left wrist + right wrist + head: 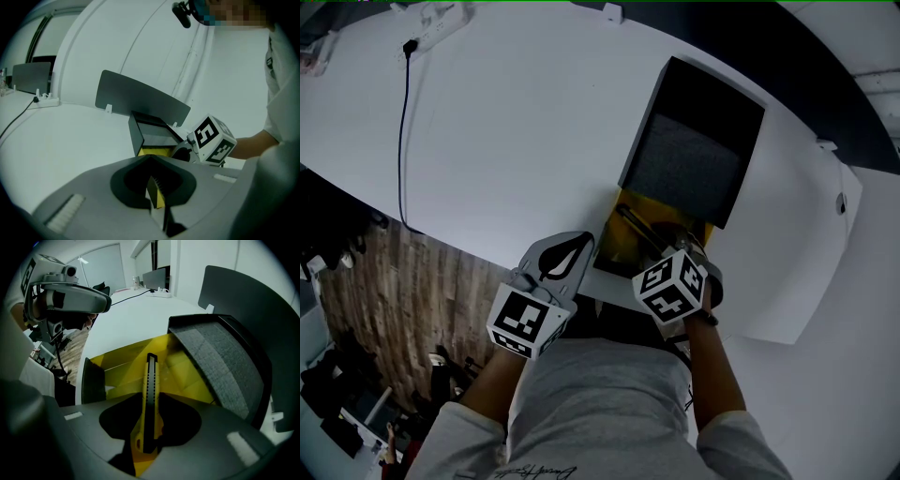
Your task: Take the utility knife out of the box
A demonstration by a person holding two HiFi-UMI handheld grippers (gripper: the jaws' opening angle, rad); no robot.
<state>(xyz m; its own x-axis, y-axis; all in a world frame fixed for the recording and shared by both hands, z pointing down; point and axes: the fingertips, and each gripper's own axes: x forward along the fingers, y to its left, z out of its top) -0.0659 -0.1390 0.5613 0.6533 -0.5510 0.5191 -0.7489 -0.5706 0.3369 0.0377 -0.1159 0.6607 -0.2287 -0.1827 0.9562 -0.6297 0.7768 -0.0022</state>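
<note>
While the left gripper (158,199) pinches the one box (147,136), the right gripper's (149,442) fingers clamp the one utility knife (151,380).

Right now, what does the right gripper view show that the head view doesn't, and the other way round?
Only the right gripper view shows the right claw closed on the yellow utility knife, with the knife's black strip seen close up. Only the head view shows that claw's marker cube and the forearm behind it. Both show the open box with its yellow inside, the white table and the left claw.
</note>
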